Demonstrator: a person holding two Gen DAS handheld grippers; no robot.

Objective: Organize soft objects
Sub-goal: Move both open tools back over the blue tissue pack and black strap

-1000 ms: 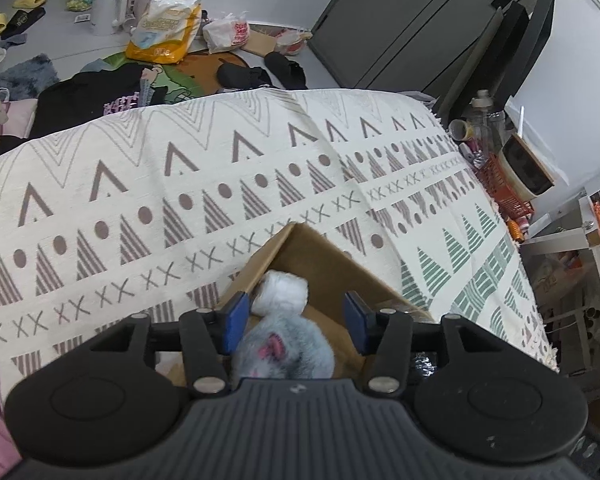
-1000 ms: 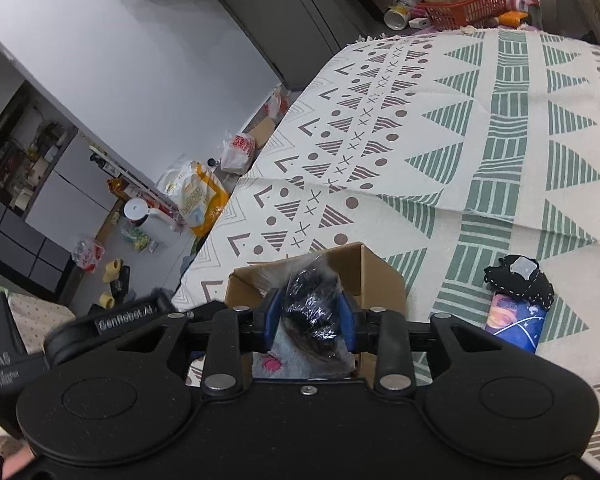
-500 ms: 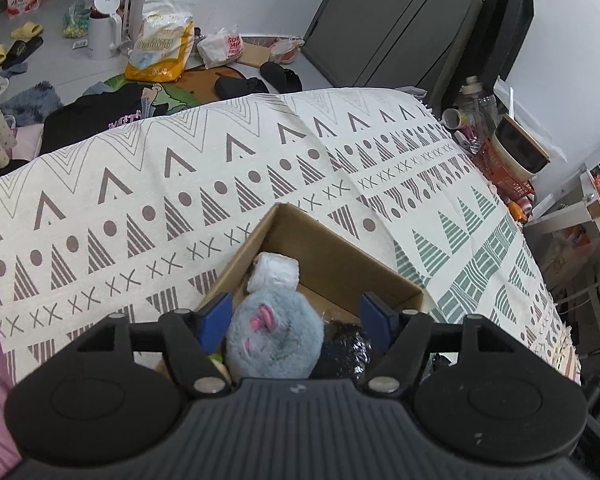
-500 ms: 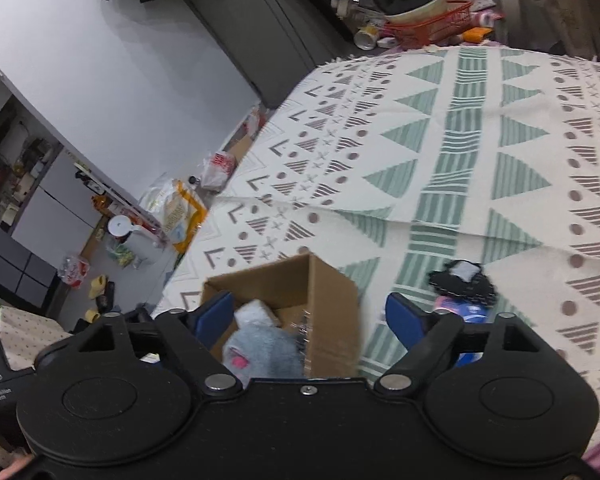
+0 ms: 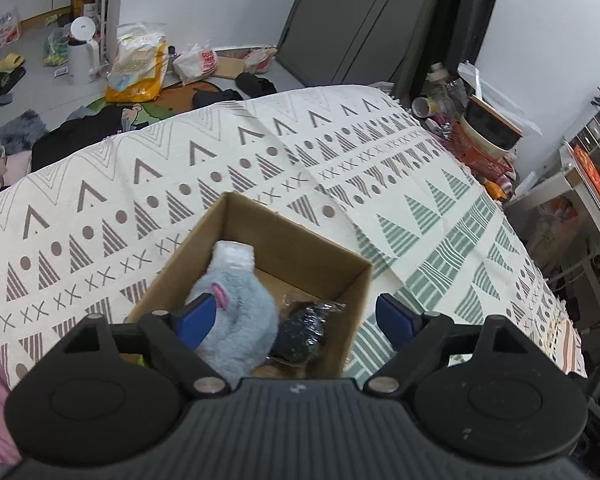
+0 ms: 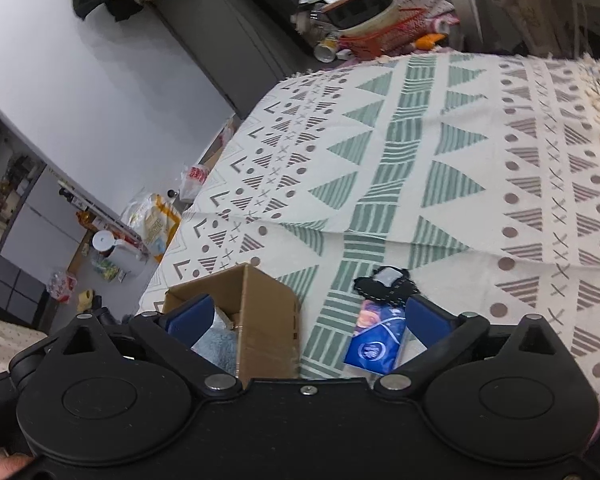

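Grey-blue plush toy [image 5: 236, 316] (pink ear, fluffy) in cardboard box [image 5: 320, 252] beside black wrapped bundle [image 5: 304, 328]. Left gripper [image 5: 296, 316] spread wide, empty; right gripper [image 6: 308, 316] likewise, above blue packet [image 6: 376, 340].

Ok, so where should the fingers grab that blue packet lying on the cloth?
Judging by its pose, come straight down from above with the open right gripper. The blue packet lies flat on the patterned cloth, so pinch across its narrow width near the lower end, clear of the black fabric piece at its top.
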